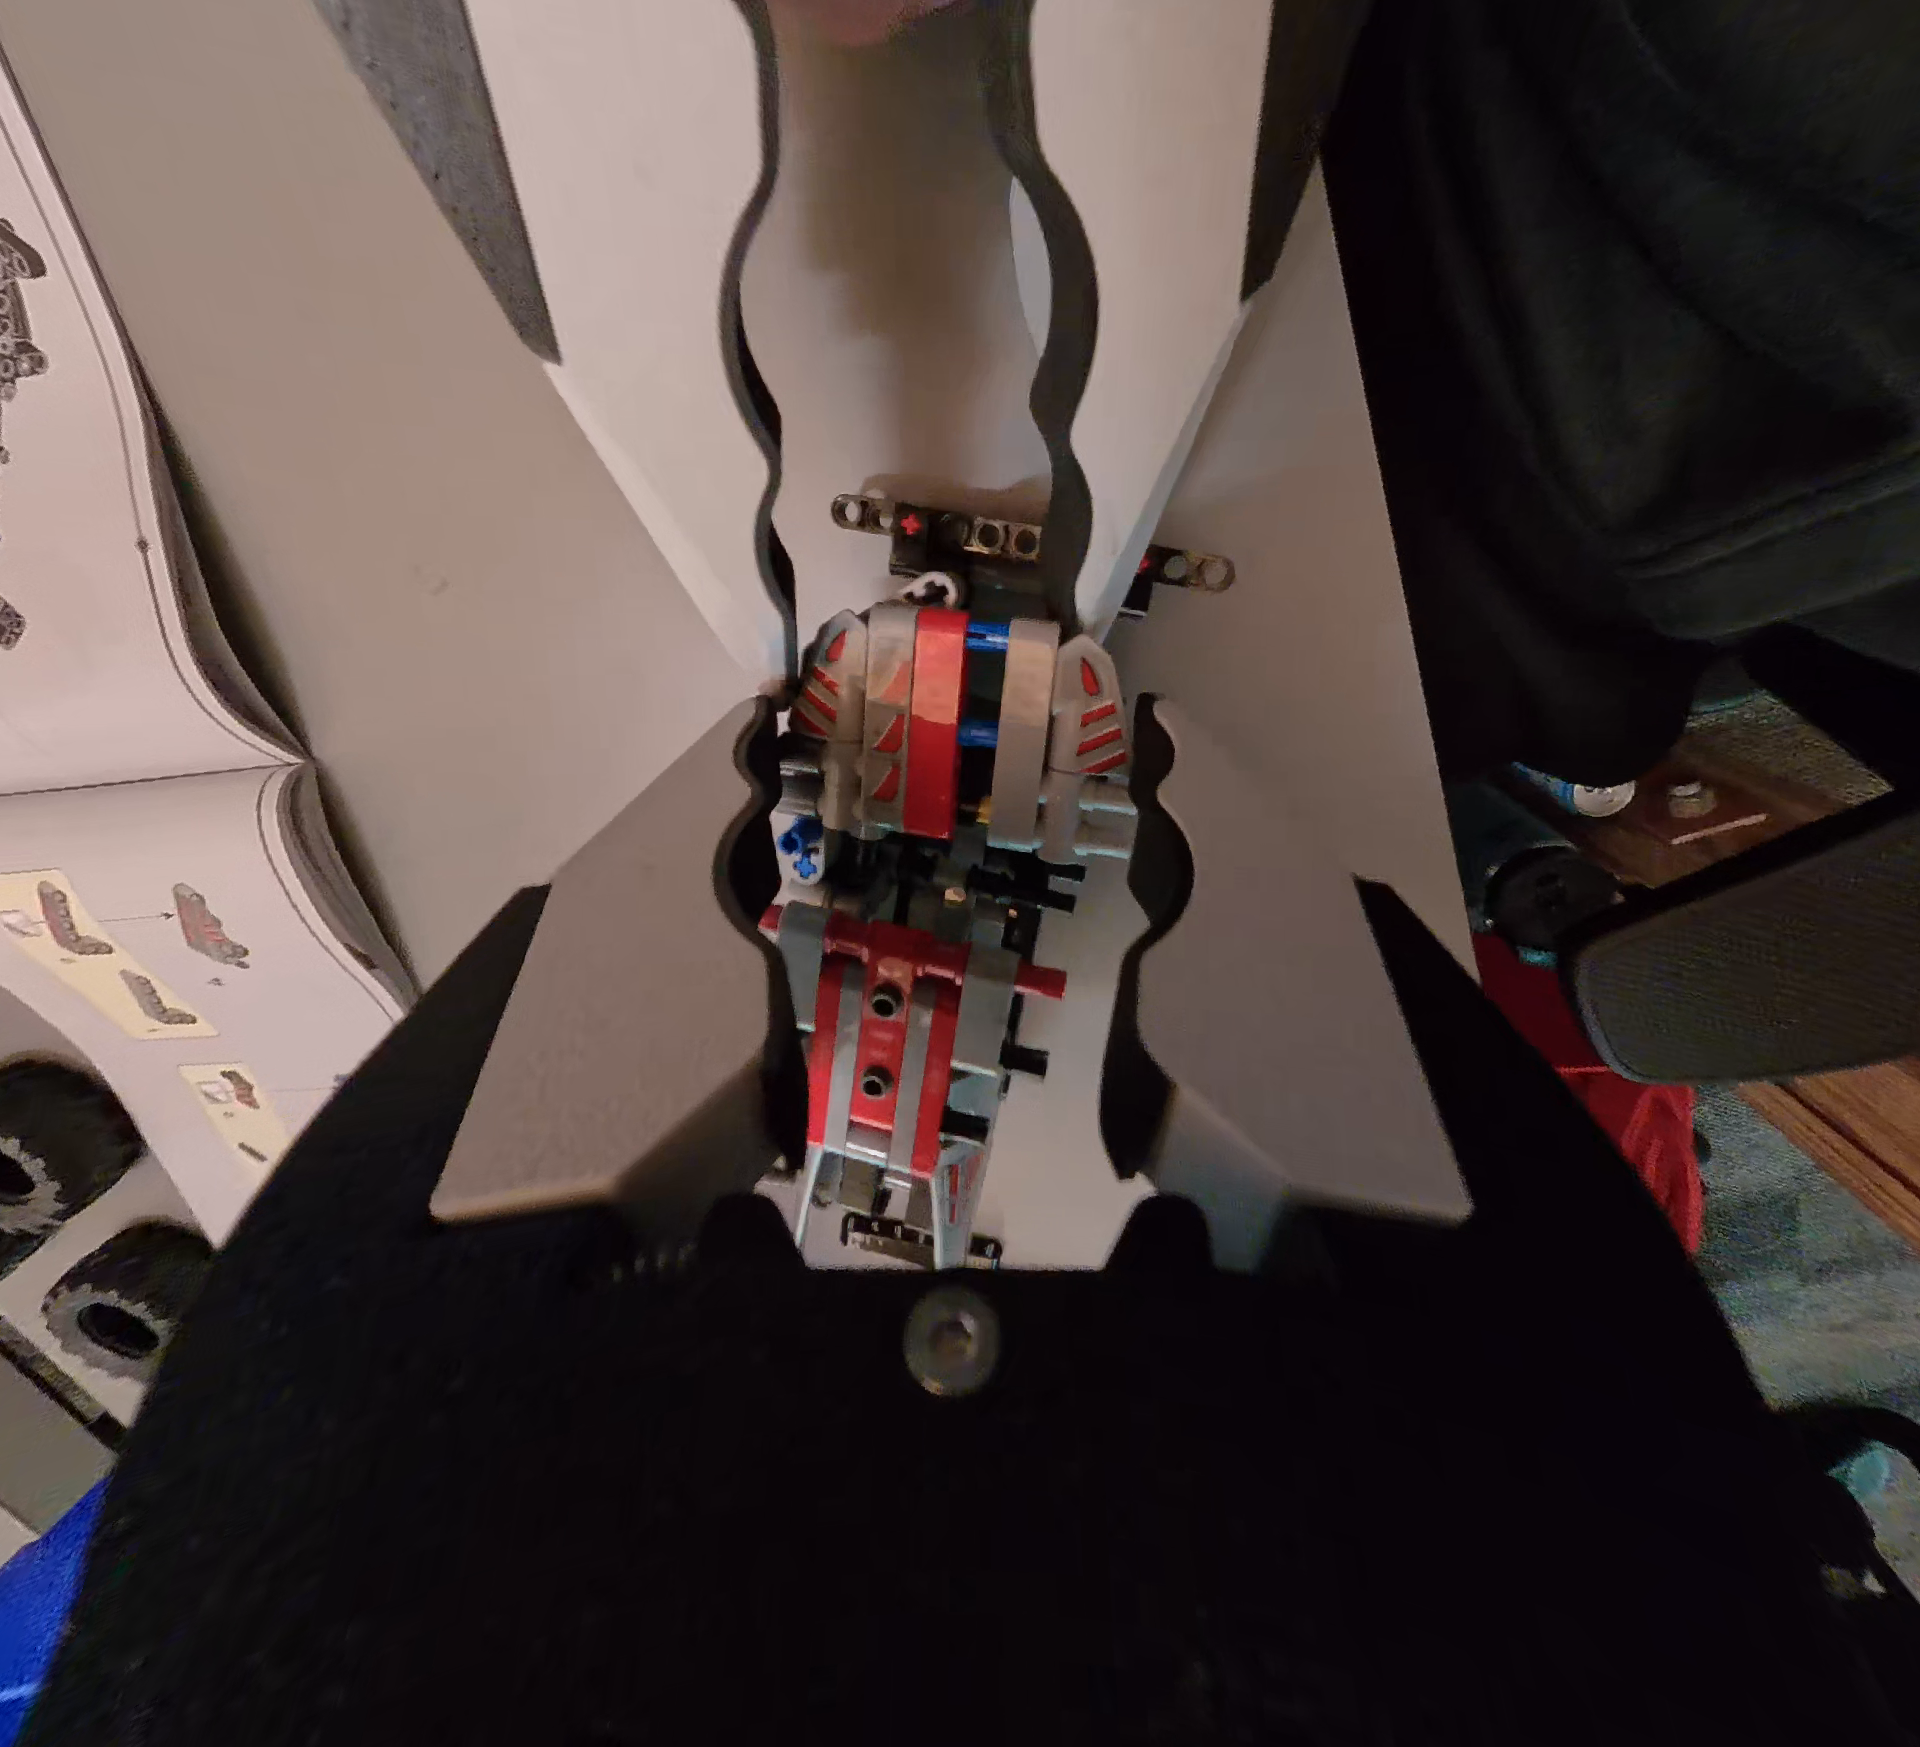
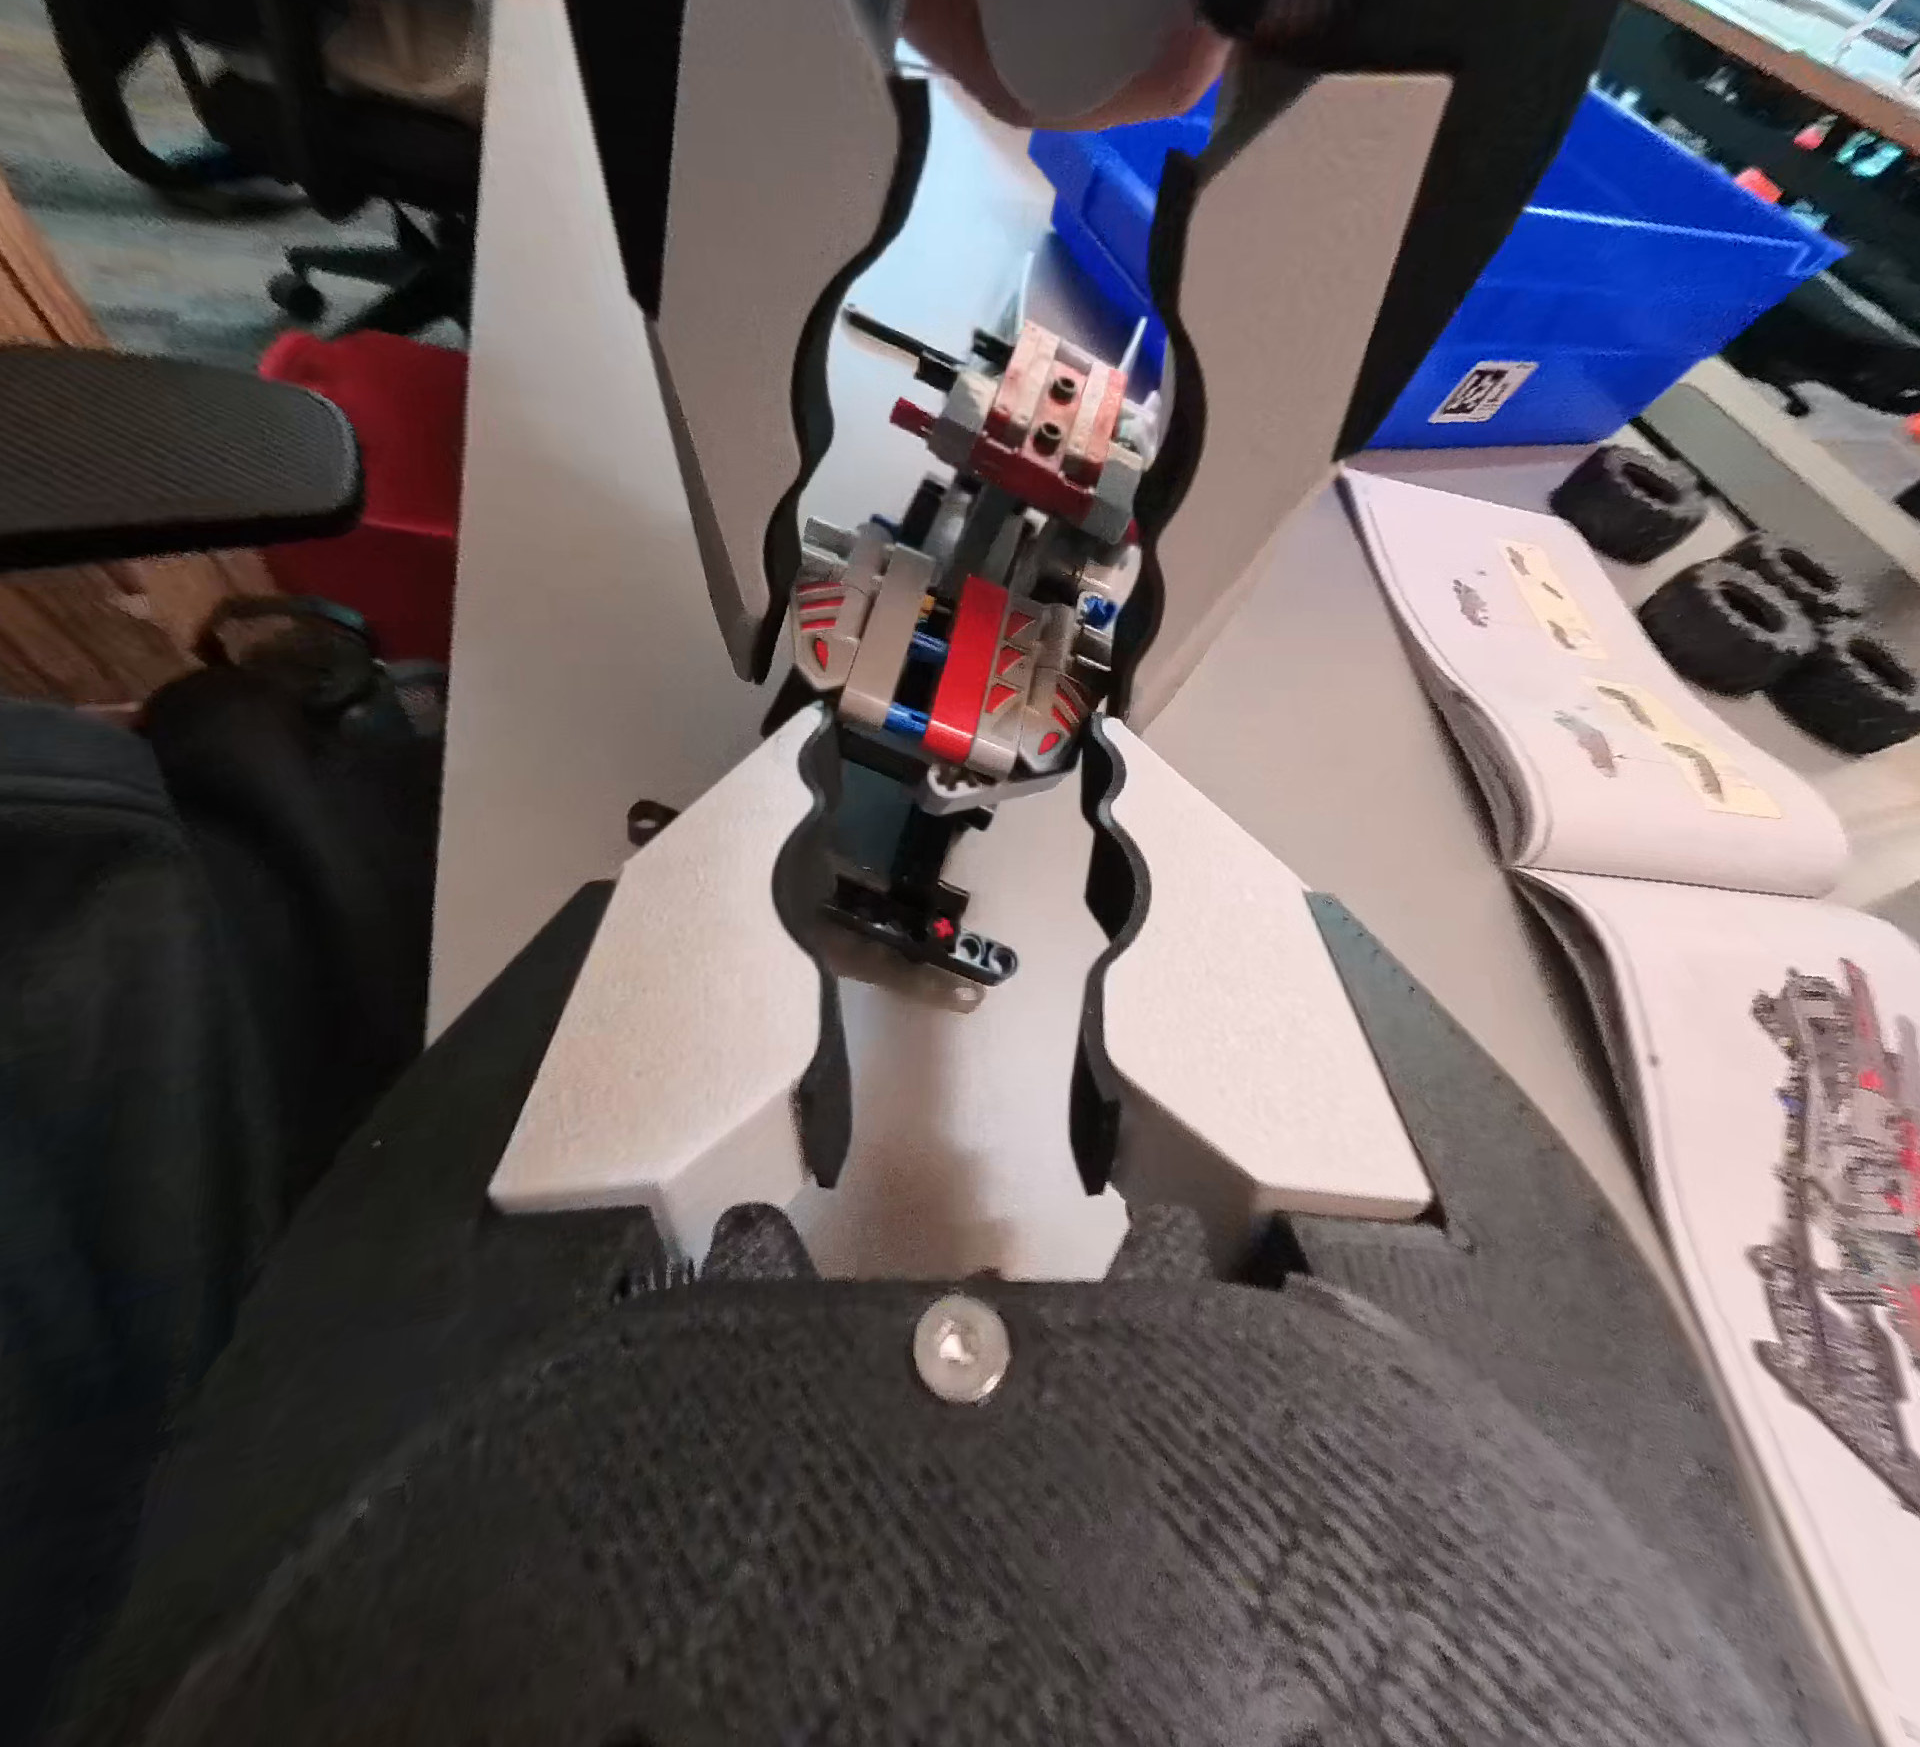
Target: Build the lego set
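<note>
The left tongs (image 1: pixel 956 762) and the right tongs (image 2: pixel 961 741) face each other tip to tip over the white surface (image 1: pixel 520 554), each partly closed around the same lego model (image 1: pixel 935 866), a grey, red and black vehicle body held between them. In the left wrist view the model's long body lies inside the left tongs' wavy pads, seemingly touching on both sides, while the far end with the curved red and grey panels sits at the tips of the right tongs. In the right wrist view the black beam end (image 2: pixel 914 918) lies loosely between the right pads; whether they truly pinch it cannot be told. The likely risk is twisting: if the 2 tongs squeeze or pull out of line, panels could pop off or the model could slip and drop. Free room is narrow here. The instruction booklet (image 2: pixel 1621 762) lies open beside the model, 4 black tyres (image 2: pixel 1745 617) stand beyond it, and a blue bin (image 2: pixel 1621 274) sits farther back. On the other side, the surface's edge is close, with a chair armrest (image 2: pixel 177 450) past it.
</note>
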`<state>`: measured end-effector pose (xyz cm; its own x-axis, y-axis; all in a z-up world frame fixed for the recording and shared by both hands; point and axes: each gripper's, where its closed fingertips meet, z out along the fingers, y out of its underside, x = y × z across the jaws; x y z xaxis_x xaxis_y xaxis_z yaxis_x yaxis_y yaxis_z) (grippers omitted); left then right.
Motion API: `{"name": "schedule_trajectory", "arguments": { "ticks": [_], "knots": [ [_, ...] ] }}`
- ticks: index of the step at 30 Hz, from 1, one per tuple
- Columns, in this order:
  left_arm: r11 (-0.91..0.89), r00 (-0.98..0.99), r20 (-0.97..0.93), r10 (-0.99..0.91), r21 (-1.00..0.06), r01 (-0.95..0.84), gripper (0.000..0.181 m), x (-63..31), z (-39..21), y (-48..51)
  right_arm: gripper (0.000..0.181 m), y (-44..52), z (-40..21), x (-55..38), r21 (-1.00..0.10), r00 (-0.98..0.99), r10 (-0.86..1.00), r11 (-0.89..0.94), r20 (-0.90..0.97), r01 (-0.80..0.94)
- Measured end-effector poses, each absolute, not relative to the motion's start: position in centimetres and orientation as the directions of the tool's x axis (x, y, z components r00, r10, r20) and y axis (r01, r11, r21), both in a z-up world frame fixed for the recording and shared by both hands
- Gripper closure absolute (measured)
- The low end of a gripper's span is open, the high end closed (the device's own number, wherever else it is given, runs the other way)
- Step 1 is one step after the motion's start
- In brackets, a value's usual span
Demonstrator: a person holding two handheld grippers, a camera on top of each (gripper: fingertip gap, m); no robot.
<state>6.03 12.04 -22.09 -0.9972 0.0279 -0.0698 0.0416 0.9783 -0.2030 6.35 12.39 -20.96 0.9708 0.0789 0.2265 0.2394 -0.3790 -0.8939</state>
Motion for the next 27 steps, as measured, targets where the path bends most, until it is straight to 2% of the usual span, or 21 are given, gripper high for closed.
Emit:
{"name": "schedule_trajectory", "arguments": {
  "ticks": [10, 22, 27],
  "knots": [
    [0.982, -0.996, -0.073, 0.042, -0.179, 0.054, 0.117, 5.7, -22.12, 12.22, 0.138, 12.51, -20.97, 5.98, -0.882, 0.968, 0.084, -0.398, 0.238, 0.251],
    [0.976, -0.996, -0.085, 0.008, -0.216, 0.026, 0.116, 5.85, -22.08, 12.14, 0.138, 12.49, -21.07, 6.11, -0.876, 0.967, 0.094, -0.41, 0.236, 0.253],
    [0.982, -0.995, -0.102, 0.005, -0.188, 0.025, 0.114, 5.77, -22.07, 12.25, 0.138, 12.55, -21.15, 6.06, -0.861, 0.958, 0.101, -0.421, 0.267, 0.285]
  ]
}}
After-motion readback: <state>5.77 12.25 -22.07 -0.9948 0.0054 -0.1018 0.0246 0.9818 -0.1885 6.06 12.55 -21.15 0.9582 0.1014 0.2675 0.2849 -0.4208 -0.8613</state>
